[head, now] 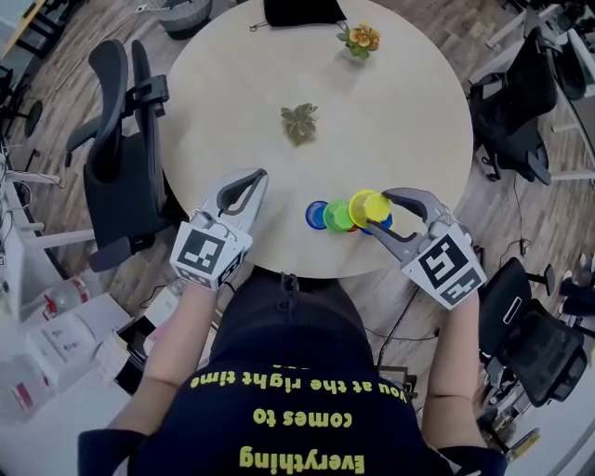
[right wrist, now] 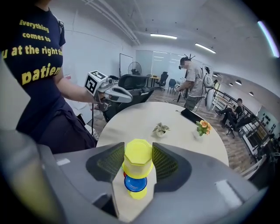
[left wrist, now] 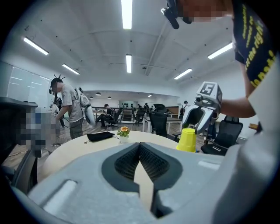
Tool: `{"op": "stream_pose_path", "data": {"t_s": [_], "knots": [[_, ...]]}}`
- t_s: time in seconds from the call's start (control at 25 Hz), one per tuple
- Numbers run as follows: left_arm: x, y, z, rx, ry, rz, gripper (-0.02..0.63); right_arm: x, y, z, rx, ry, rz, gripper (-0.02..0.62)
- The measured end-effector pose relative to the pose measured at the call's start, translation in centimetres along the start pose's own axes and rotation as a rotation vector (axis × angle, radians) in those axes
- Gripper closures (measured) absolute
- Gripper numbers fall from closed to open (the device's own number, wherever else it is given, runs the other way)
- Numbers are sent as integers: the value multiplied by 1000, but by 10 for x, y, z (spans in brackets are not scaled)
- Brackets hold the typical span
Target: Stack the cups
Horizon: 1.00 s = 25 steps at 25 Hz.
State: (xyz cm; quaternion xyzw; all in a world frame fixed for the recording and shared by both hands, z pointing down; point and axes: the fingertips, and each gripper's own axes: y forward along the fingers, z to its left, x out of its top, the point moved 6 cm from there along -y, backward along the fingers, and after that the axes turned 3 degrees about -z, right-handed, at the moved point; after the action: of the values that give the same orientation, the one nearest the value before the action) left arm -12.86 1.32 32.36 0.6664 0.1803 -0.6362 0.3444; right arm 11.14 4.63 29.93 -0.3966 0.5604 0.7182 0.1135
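Observation:
My right gripper (head: pixel 383 212) is shut on a yellow cup (head: pixel 368 206), gripping its sides; the cup hangs upside down (right wrist: pixel 138 158) just above the table's near edge. Directly under it I see a blue cup (right wrist: pixel 134 184), with a sliver of red and some yellow beside it. To the left on the round table (head: pixel 372 112) sit a green cup (head: pixel 338 216) and another blue cup (head: pixel 316 215). My left gripper (head: pixel 257 178) hovers over the table's near-left edge, shut and empty (left wrist: pixel 140 148). From it I see the yellow cup (left wrist: pixel 188 140) held off to the right.
A small leafy plant (head: pixel 299 123) stands mid-table, a flower pot (head: pixel 359 39) and a black pouch (head: pixel 302 11) at the far side. Office chairs stand to the left (head: pixel 121 139) and right (head: pixel 511 102). A person (right wrist: pixel 192 83) stands beyond the table.

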Motion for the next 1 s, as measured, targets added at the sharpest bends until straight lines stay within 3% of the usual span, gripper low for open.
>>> {"op": "stream_pose_path", "data": {"t_s": [1.0], "knots": [[1, 1, -5, 1, 6, 8, 603, -16, -2, 10, -18, 25, -4, 379]]}}
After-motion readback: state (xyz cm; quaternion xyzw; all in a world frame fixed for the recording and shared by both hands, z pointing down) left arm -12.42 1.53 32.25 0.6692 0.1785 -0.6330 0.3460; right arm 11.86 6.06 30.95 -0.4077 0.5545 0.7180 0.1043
